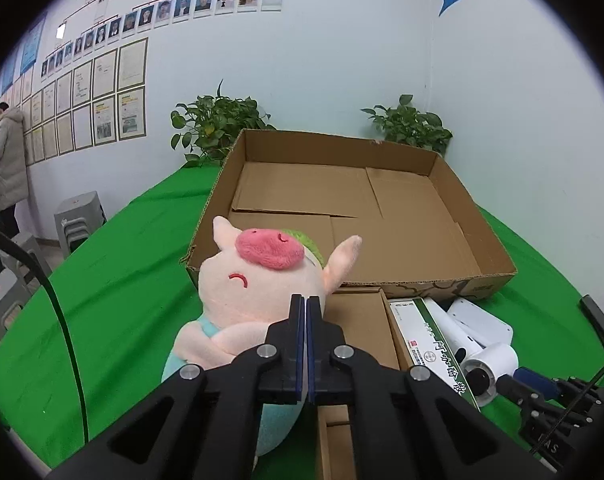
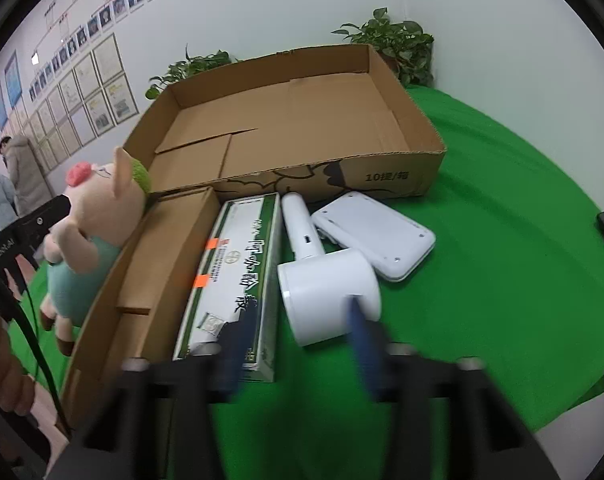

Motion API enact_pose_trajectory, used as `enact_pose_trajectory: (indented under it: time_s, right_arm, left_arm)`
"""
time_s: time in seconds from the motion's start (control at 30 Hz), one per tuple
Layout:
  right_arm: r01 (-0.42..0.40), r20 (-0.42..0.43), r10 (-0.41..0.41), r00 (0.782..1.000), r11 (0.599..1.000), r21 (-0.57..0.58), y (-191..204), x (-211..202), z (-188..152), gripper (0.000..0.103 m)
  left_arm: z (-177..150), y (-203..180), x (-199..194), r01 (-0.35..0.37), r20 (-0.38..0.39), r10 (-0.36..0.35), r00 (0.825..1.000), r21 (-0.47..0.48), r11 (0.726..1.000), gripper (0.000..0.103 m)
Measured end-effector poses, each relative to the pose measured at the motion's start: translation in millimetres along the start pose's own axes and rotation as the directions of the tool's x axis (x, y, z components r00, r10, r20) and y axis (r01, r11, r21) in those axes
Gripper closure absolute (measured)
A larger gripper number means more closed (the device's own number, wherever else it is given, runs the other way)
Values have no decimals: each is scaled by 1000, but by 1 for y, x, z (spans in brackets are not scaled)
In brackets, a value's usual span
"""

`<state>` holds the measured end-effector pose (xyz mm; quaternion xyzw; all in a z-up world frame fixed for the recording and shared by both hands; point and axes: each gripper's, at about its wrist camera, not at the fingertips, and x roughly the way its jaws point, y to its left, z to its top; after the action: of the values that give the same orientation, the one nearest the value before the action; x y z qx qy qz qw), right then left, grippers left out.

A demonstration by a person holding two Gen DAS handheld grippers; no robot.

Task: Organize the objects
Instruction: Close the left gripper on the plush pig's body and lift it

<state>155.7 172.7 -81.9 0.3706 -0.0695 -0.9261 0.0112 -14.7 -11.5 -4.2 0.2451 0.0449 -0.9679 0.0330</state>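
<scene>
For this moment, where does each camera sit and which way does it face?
Left wrist: on the left hand-held gripper, fingers shut, behind the plush pig, facing the open cardboard box and wall.
Right wrist: on the right hand-held gripper, fingers open and blurred, low over the green cloth, facing the white hair dryer.
Shared: pig, cardboard box, green-and-white carton, hair dryer, white flat device.

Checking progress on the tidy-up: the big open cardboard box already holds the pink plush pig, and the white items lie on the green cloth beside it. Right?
Not quite: the big open cardboard box is empty. The pink plush pig sits outside it, shown in the right wrist view. The white items do lie on the green cloth.
</scene>
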Motion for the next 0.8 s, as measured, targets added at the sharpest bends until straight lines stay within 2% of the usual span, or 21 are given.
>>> enact_pose_trajectory:
  time_s: [0.03, 0.07, 0.1, 0.13, 0.2, 0.27, 0.4, 0.8]
  right_arm:
    - [11, 6, -11, 1000, 1000, -1, 0, -1, 1, 81]
    - [7, 9, -7, 1000, 1000, 3, -1, -1, 2, 80]
    - [-3, 8, 3, 1000, 1000, 10, -2, -1, 4, 70]
    - [-9, -1, 9, 1000, 1000, 20, -2, 0, 6, 41]
    - [-24, -2, 24, 1000, 999, 33, -3, 2, 6, 1]
    - [-41, 10, 41, 999, 998, 54, -4, 1, 5, 1]
    - [-34, -27, 36, 999, 998, 49, 0, 7, 5, 1]
    - [11, -41, -9, 999, 999, 34, 1, 7, 3, 1]
  left_arm:
    - [0, 0, -3, -4, 14, 4, 1000, -4, 1000, 93]
    - [1, 0, -5, -12, 24, 12, 1000, -7, 1000, 77]
    - [2, 0, -6, -29, 18, 29, 999, -5, 1000, 22]
    - [3, 0, -7, -41, 16, 41, 999, -6, 999, 3]
    - [4, 3, -12, -48, 51, 49, 997, -25, 999, 1]
    - [4, 3, -12, -43, 44, 44, 998, -16, 999, 1]
    - [3, 4, -7, -30, 8, 30, 1000, -9, 1000, 1]
    - [1, 9, 1, 5, -77, -6, 997, -7, 1000, 1]
